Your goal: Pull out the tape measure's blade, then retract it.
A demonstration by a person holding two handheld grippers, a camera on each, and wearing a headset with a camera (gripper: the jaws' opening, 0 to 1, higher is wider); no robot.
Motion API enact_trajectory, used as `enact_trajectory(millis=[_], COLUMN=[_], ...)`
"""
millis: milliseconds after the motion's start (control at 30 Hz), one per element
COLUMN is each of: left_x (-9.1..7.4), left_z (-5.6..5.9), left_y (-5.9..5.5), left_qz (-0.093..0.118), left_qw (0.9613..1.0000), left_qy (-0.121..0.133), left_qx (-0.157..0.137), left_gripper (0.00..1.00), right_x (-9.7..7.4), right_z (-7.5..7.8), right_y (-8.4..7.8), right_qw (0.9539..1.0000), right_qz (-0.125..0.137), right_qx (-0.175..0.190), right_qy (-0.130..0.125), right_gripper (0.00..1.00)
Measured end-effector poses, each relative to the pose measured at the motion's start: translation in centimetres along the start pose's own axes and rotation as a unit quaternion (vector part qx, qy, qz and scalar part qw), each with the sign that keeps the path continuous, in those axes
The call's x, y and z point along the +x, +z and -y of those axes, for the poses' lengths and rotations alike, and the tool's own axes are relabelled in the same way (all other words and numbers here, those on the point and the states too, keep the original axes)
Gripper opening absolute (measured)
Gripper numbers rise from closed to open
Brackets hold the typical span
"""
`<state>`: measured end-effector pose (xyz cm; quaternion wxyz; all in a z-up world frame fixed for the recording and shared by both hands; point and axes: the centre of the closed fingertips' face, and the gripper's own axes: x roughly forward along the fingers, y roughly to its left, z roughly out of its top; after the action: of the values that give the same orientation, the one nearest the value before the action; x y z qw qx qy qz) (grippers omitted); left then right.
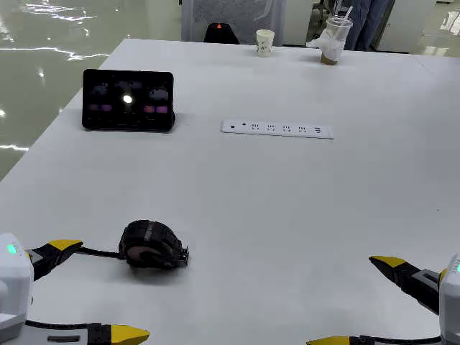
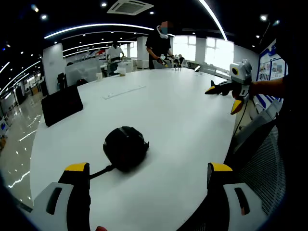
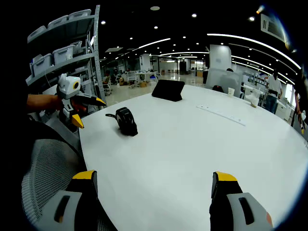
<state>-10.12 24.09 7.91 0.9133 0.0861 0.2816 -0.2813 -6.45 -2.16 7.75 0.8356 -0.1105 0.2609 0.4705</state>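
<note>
A black tape measure (image 1: 152, 245) lies on the white table (image 1: 273, 201), its strap trailing toward the left. My left gripper (image 1: 90, 291) stands open at the table's near left edge, with the tape measure (image 2: 125, 147) just ahead of its yellow-tipped fingers (image 2: 77, 168). My right gripper (image 1: 363, 302) is open at the near right, far from the tape measure (image 3: 126, 120), nothing between its fingers (image 3: 222, 178). Each gripper shows in the other's view: the right one (image 2: 226, 94), the left one (image 3: 82, 108).
A dark tablet on a stand (image 1: 128, 100) stands at the back left. A white power strip (image 1: 277, 129) lies mid-table. A paper cup (image 1: 264, 42) and a plastic cup with a straw (image 1: 334, 41) sit at the far edge. A mesh chair (image 3: 45, 168) is beside the table.
</note>
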Motion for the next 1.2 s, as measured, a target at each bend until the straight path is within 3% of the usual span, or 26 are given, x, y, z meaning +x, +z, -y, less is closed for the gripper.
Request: enact_trajectory(millis=[1200], left_x=[0.27], left_z=[-0.2], left_y=[-0.47], left_qz=[-0.01], left_qw=[0.9999], left_qy=[0.001], left_qx=[-0.001], left_gripper=[0.99], right_x=[0.3], right_z=[0.09], right_y=[-0.31], right_qw=[0.9999], right_qz=[-0.008], right_qx=[-0.006], right_qy=[0.01], right_gripper=[0.99])
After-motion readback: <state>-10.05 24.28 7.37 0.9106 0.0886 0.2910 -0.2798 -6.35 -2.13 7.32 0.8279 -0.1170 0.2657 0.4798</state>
